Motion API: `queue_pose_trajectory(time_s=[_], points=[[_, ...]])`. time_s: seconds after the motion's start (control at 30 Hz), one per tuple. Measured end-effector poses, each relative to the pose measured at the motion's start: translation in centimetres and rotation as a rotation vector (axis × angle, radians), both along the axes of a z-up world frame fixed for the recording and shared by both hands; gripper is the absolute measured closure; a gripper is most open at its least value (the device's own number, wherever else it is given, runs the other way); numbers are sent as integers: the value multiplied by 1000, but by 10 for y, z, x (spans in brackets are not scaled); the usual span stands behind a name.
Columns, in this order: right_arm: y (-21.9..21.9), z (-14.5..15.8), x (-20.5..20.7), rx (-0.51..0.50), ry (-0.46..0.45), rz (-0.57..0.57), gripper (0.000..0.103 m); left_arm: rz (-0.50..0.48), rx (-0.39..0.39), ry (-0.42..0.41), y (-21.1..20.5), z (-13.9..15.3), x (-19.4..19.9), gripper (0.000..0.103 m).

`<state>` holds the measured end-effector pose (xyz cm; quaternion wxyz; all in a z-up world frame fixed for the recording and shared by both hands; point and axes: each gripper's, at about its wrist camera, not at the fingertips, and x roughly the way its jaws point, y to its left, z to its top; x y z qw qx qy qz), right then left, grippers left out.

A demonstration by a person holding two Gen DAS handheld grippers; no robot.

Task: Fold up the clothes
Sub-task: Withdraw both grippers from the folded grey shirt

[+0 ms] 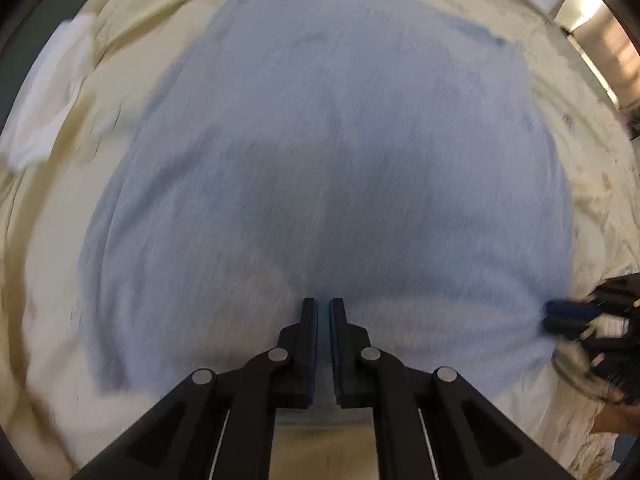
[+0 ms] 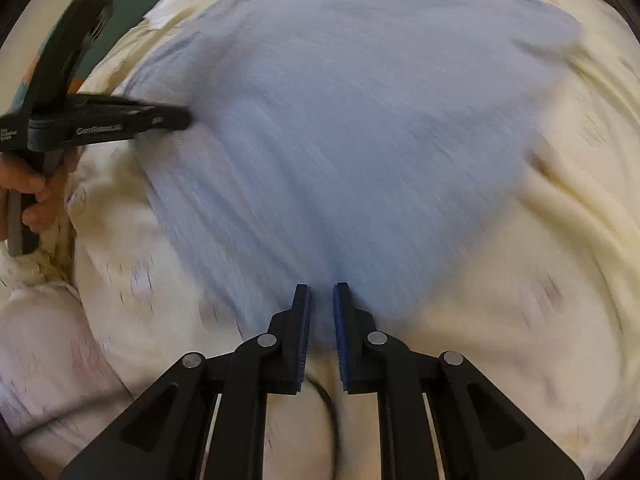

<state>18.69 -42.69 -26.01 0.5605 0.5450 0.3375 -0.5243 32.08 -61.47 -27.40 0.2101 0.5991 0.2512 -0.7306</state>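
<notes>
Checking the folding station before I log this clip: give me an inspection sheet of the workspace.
Surface: cream sheet, wrinkled, faint marks.
Job's things: light blue garment spread flat; both views blurred.
Clutter: white cloth at the far left edge.
Grippers: left hand-held gripper nearly shut at the garment's near edge; right hand-held gripper slightly apart at that edge; whether either pinches cloth, cannot tell.
Cables: dark cord under the right hand-held gripper.
Surroundings: lit panels beyond the surface.
</notes>
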Motion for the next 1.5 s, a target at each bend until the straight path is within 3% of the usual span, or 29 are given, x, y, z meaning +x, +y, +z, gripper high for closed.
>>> queue_pose_trajectory(time_s=[0.1, 0.2, 0.33, 0.37, 0.47, 0.5, 0.57, 0.63, 0.7, 0.73, 0.83, 1.03, 1.17, 1.33, 1.5], points=[[22, 28, -4, -40, 36, -63, 86, -1, -66, -13, 26, 8, 12, 95], [39, 55, -6, -91, 70, -127, 86, 6, -129, 24, 62, 28, 12, 95], [51, 91, -4, -189, 111, -214, 85, 97, -166, 92, 93, 55, 27, 91], [58, 100, 5, -203, 111, -231, 76, 110, -178, 90, 100, 58, 33, 90], [58, 111, 13, -236, 121, -255, 61, 109, -221, 97, 106, 79, 37, 84], [60, 118, 18, -249, 129, -249, 57, 102, -237, 102, 106, 88, 35, 80], [65, 130, 28, -275, 144, -238, 34, 87, -269, 112, 106, 106, 33, 72], [65, 138, 41, -295, 147, -237, 26, 67, -248, 152, 106, 119, 32, 61], [69, 147, 45, -305, 156, -247, 26, 41, -228, 187, 104, 129, 27, 30], [73, 152, 46, -304, 161, -250, 26, 28, -211, 208, 105, 134, 24, 22], [82, 168, 44, -305, 172, -260, 25, -35, -193, 247, 104, 156, 9, 22], [76, 211, 9, -308, 159, -275, 22, -96, -223, 217, 106, 212, -26, 22], [97, 244, -10, -305, 159, -230, 19, -106, -226, 192, 118, 246, -52, 22], [154, 282, -41, -335, 195, -210, 19, -193, -242, 195, 161, 292, -109, 22], [248, 311, -97, -335, 205, -315, 14, -352, -233, 243, 248, 319, -189, 22]])
